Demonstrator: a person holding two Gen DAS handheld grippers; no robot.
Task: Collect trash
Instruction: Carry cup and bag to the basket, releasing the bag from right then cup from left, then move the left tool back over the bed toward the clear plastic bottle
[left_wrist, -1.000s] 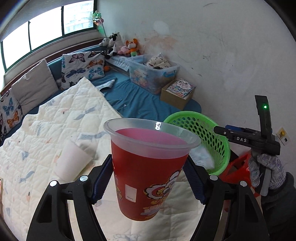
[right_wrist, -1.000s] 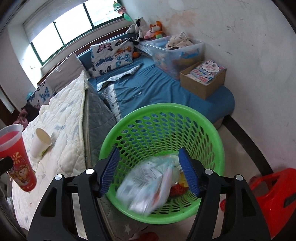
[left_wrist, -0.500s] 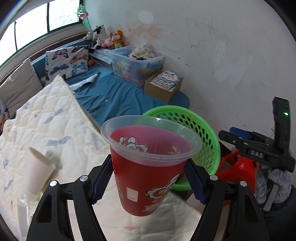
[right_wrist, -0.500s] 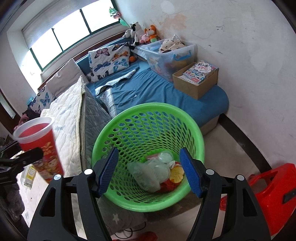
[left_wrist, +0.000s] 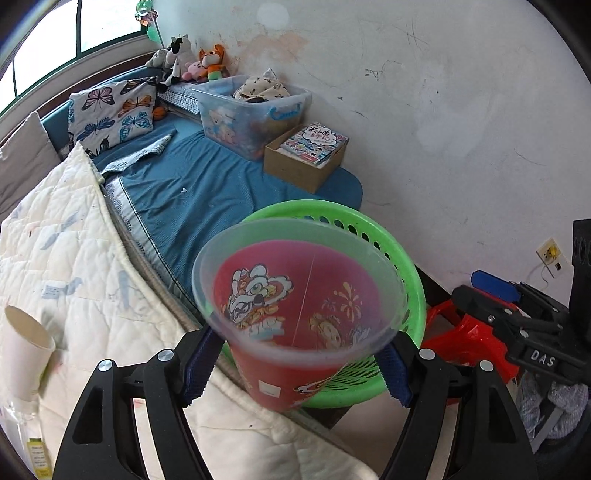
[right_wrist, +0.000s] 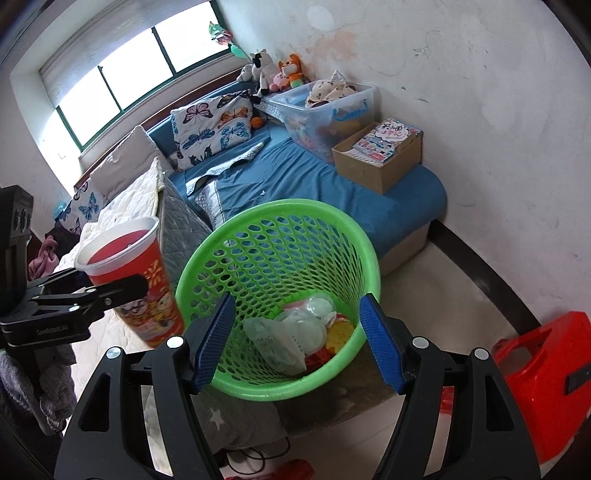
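A red cartoon-printed plastic cup (left_wrist: 295, 306) with a clear rim sits between my left gripper's (left_wrist: 295, 365) blue pads, which still touch its sides while the jaws are opening. It tilts towards the green mesh basket (left_wrist: 332, 208) just behind it. In the right wrist view the same cup (right_wrist: 147, 280) hangs beside the basket's (right_wrist: 236, 229) left rim, held by the left gripper (right_wrist: 110, 291). My right gripper (right_wrist: 295, 339) stands open over the basket with nothing between its fingers. Crumpled wrappers and bags (right_wrist: 295, 332) lie in the basket's bottom. A white paper cup (left_wrist: 26, 350) lies on the quilt.
The basket stands at the bed's edge, by a cream quilt (left_wrist: 74, 258) and a blue mattress (left_wrist: 192, 192). A red stool (right_wrist: 543, 362) is on the floor to the right. A clear storage bin (right_wrist: 325, 110) and a cardboard box (right_wrist: 376, 158) sit by the wall.
The left gripper carried the red cup from over the quilt to the basket's rim, and the cup tipped forward. The bag at the right gripper dropped into the basket and settled there.
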